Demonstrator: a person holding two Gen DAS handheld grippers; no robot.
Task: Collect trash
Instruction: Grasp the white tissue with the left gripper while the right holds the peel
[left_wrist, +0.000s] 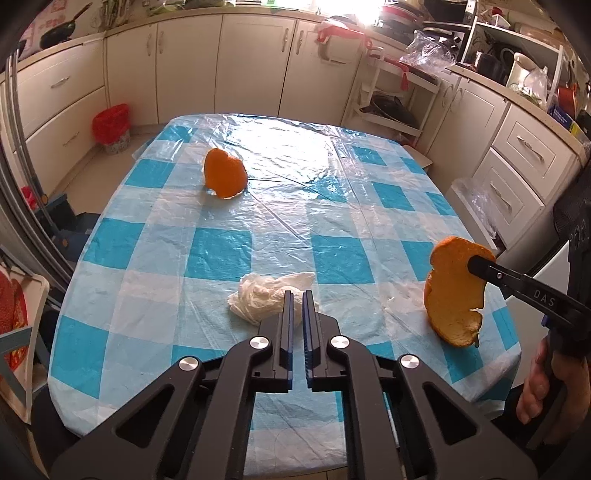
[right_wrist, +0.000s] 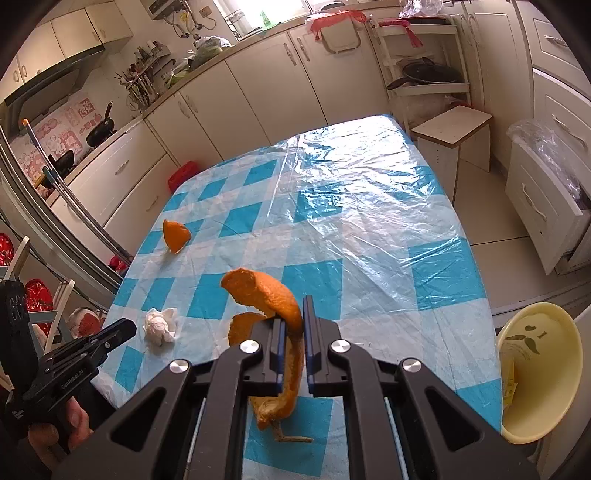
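Above the near right corner of the table, with its blue-and-white checked plastic cover, the right gripper is clamped on a large curled orange peel; the peel runs down between the two blue-lined fingers, its upper lobe arching out at 11 o'clock from the tips and its lower end with a dry stem hanging below the jaws. Seen from the left wrist camera, the same peel hangs clear of the cloth at 3 o'clock, pinched by a black finger. The left gripper has its jaws drawn nearly together, only a narrow slit between the pads, and nothing sits in that slit; its tips hover just over the near edge of a crumpled white tissue, though whether they touch it cannot be told. A second orange peel rests dome-up on the cloth at 11 o'clock, well apart from the tissue. Off the table's right edge, at 4 o'clock in the right wrist view, a pale yellow bin stands open with some yellow scraps inside.
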